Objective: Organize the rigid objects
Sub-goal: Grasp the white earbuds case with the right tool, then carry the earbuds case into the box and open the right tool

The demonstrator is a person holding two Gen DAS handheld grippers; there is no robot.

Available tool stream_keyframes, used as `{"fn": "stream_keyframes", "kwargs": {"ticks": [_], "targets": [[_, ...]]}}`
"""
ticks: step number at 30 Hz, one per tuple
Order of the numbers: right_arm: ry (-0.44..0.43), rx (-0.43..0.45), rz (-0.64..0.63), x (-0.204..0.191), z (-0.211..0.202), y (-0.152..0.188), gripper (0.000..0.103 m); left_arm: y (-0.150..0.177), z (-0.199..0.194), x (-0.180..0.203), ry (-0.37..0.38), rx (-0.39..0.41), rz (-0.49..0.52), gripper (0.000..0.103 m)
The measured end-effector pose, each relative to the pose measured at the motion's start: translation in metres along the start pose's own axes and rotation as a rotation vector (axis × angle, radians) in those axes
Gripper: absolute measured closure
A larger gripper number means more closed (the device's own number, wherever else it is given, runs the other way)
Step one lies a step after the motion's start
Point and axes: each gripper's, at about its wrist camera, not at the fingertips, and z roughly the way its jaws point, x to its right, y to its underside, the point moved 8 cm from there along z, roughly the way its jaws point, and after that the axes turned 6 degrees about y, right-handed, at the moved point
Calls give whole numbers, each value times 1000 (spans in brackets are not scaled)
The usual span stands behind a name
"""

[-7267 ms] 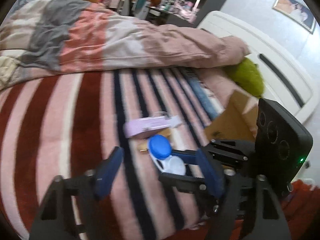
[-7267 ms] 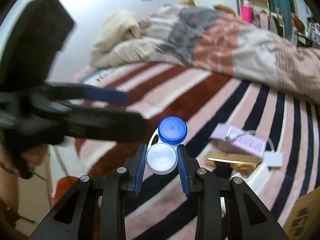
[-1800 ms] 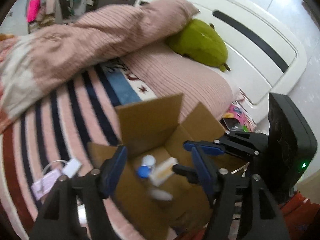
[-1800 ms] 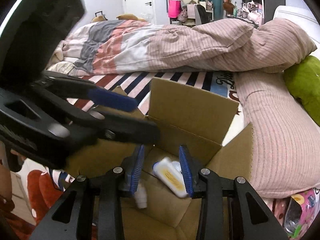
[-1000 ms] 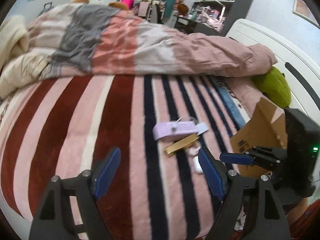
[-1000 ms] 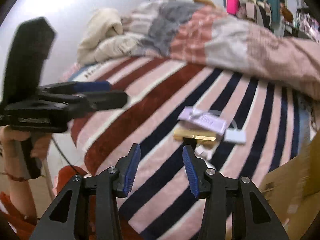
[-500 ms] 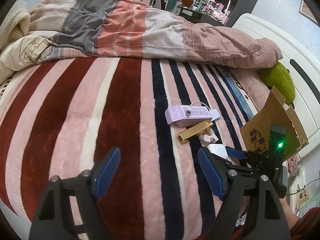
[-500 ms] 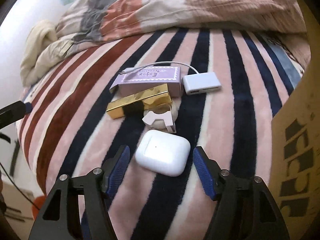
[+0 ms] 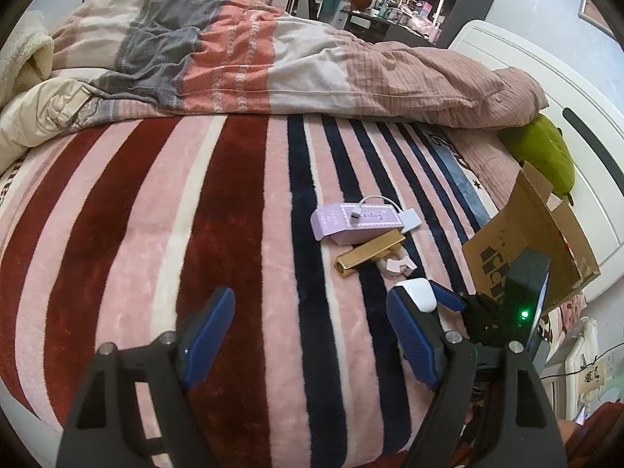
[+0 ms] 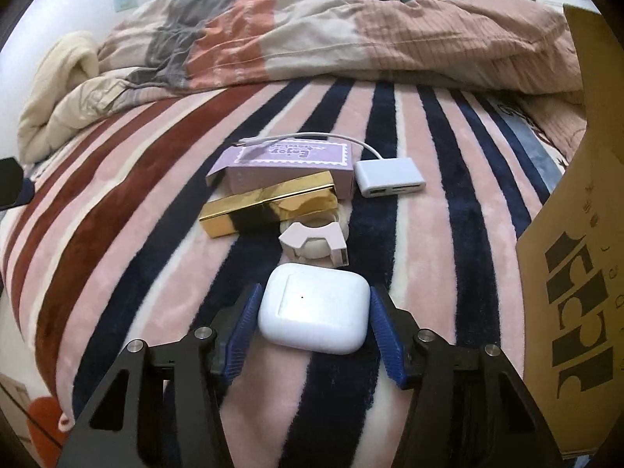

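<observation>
Change: half a second ago the right gripper (image 10: 312, 327) stood wide around the white earbud case (image 10: 314, 318); now its jaws are closing, pads against the case's sides.
Case location: on the striped blanket (image 10: 425, 234), just in front of the pink tape dispenser (image 10: 314, 243).
Left gripper (image 9: 308, 335): unchanged, jaws apart, nothing between them.
Writing: lilac box (image 10: 288, 165) reads "Enjoy"; smaller print illegible.
Cardboard box (image 10: 577, 273): right of the case, black markings unreadable.
</observation>
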Motion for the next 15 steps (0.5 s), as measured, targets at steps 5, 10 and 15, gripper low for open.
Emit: {"fn": "stream_keyframes", "kwargs": {"ticks": [5, 10, 15], "targets": [[-105, 94, -102, -14, -30, -15, 51, -4, -1, 18, 56, -4, 7, 25], [-265, 167, -211, -28, -75, -38, 51, -17, -2, 61, 192, -9, 38, 26], [-366, 234, -276, -23, -121, -58, 51, -41, -3, 117, 343, -18, 85, 31]]}}
